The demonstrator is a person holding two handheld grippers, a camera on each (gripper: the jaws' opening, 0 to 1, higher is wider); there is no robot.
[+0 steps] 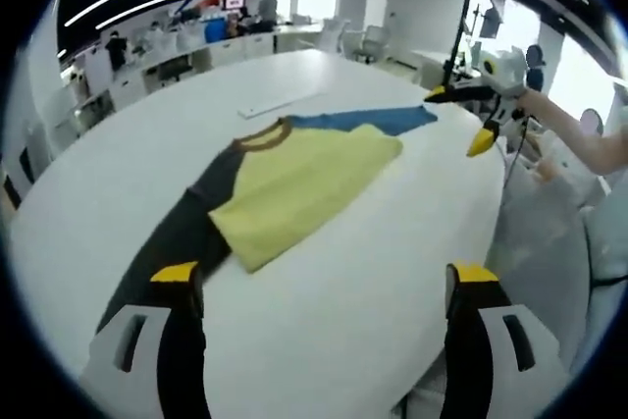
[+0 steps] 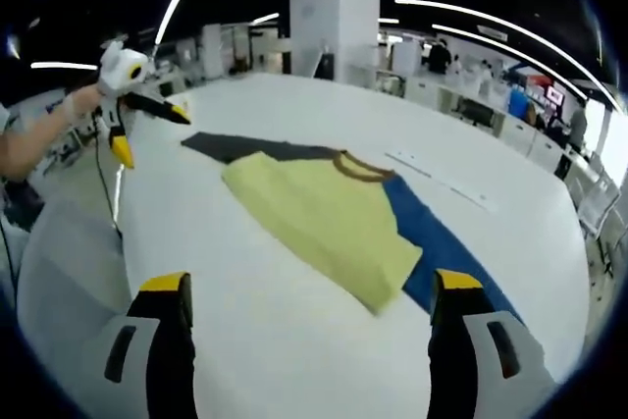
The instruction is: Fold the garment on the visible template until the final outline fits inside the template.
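Left gripper view: the garment [image 1: 294, 179] lies flat mid-table [image 1: 392, 272], yellow body folded over, dark sleeve trailing toward the left gripper [image 1: 324, 287], whose fingers stand wide apart, empty. The right gripper [image 1: 481, 115] hovers beyond the blue sleeve.

Right gripper view: right gripper [image 2: 312, 296] fingers spread, holding nothing; left gripper [image 2: 137, 110] parted too.

Handling: soft, light, limp cloth; I'd pinch a sleeve end.
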